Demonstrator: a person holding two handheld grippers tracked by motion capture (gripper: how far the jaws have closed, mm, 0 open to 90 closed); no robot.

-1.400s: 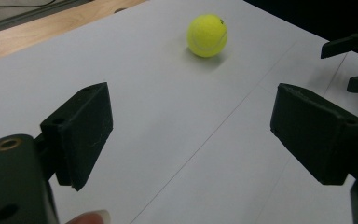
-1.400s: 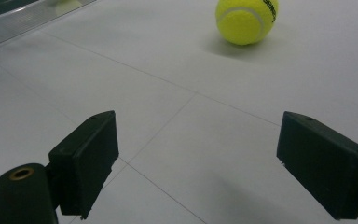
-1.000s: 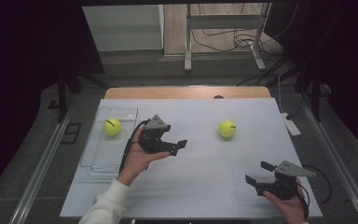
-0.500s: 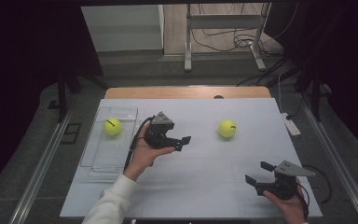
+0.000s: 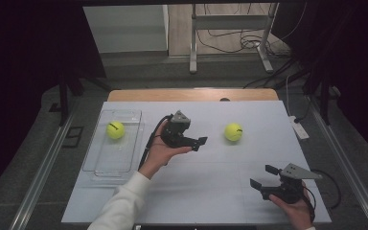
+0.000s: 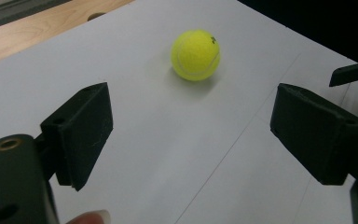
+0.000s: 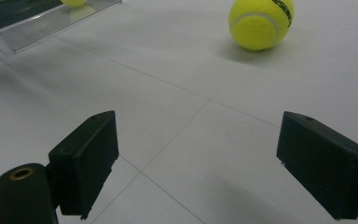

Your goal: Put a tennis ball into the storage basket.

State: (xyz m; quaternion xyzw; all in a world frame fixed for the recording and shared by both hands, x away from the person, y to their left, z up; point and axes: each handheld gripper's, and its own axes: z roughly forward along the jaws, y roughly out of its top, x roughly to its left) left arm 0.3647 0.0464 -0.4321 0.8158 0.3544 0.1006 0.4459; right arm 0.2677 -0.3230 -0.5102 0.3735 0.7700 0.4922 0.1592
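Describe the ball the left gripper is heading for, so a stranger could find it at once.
Start at the white table and look to its far right half. A yellow tennis ball lies there on the bare top, ahead of the open left gripper. The other ball sits inside the clear tray at the left.

High view looks forward and down over the whole table (image 5: 196, 182) from its near edge; both gripper views sit low, close to the surface, sharing the yellow tennis ball (image 6: 196, 55) near the far edge.
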